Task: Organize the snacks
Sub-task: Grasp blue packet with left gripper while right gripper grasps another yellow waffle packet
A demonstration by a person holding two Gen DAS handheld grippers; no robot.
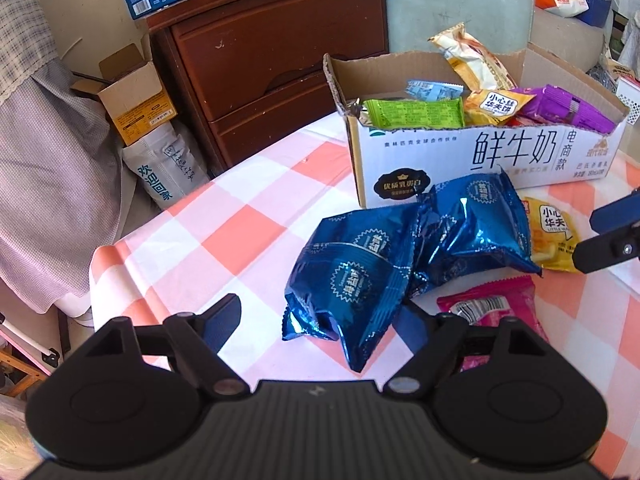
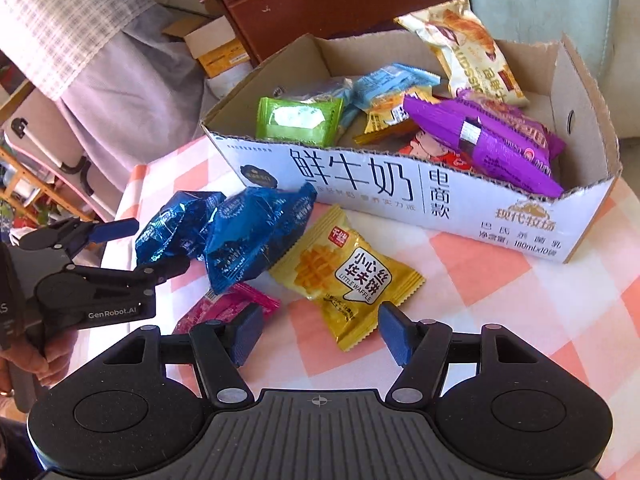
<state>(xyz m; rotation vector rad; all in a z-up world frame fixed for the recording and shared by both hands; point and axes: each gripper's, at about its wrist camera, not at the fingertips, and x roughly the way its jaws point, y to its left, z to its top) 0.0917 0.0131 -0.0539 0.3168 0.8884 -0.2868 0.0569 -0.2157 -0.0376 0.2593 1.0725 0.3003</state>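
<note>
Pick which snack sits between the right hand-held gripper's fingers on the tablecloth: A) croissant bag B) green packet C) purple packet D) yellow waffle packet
D: in the right wrist view the yellow waffle packet lies on the checked tablecloth with its near end between the open fingers of the right hand-held gripper; the purple packet, green packet and croissant bag are all in the cardboard box.

Both grippers tilt downward, the left gripper (image 1: 316,320) and right gripper (image 2: 318,330) with fingers parted, gripping nothing.
</note>
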